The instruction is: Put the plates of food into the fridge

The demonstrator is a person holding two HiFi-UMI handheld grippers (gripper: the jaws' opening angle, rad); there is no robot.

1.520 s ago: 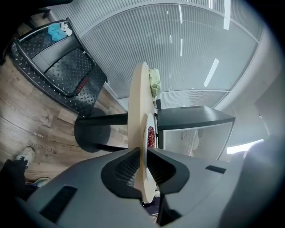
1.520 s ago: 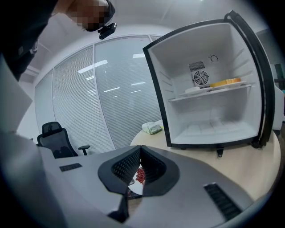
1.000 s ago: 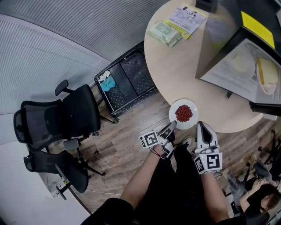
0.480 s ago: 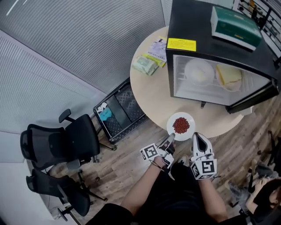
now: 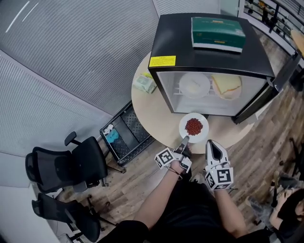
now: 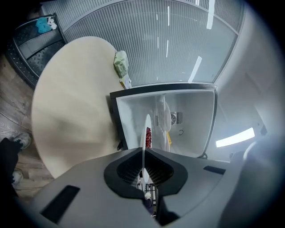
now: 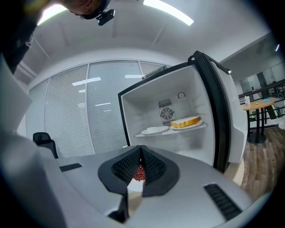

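Both grippers were clamped on the near rim of the plate [image 5: 194, 127]: your left gripper [image 5: 184, 140] and your right gripper [image 5: 209, 144]. It hung above the worktop [image 5: 146, 116], just before the open fridge [image 5: 209, 52]. You needed to keep it level and aim below the full shelf [image 7: 171, 131].

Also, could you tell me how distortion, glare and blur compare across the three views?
Head view: sharp, the blinds bowed by the wide lens. Left gripper view: fisheye, dark corners, hazy right edge. Right gripper view: fisheye too, ceiling lights glaring.
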